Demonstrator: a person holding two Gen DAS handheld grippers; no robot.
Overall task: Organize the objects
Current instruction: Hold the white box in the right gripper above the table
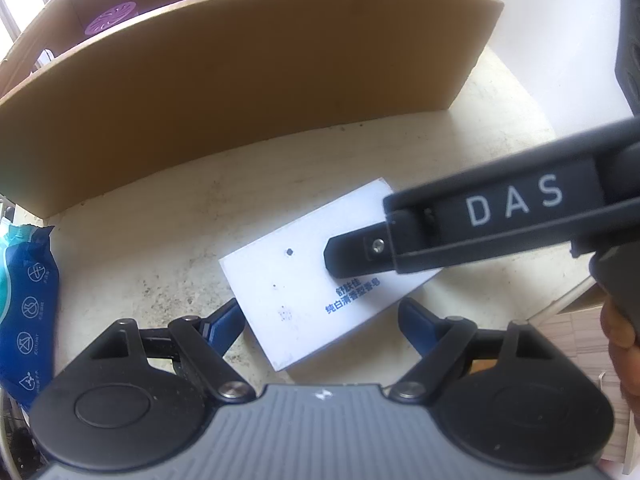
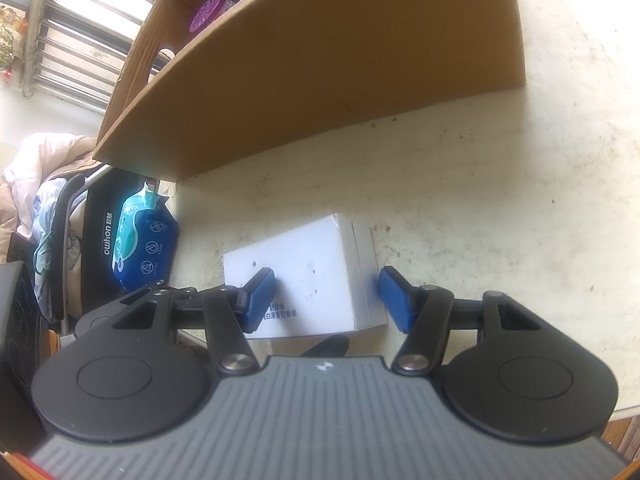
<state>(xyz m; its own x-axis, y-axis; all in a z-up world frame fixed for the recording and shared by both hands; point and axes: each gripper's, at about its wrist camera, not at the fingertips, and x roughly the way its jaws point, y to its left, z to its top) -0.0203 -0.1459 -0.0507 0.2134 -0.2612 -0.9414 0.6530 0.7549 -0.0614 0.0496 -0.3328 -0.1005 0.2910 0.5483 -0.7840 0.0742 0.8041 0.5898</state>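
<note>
Two grippers hovered over a white soap box lying flat on the worktop, between a blue wipes pack and the cardboard box; left gripper jaws spread, right gripper jaws spread astride the box, not pinching.

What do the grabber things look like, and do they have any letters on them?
Each has a ribbed grey body, two round black discs, black link bars with silver screws, and blue padded fingers. In the left view, the right gripper shows white letters "DAS" on its black side.
</note>
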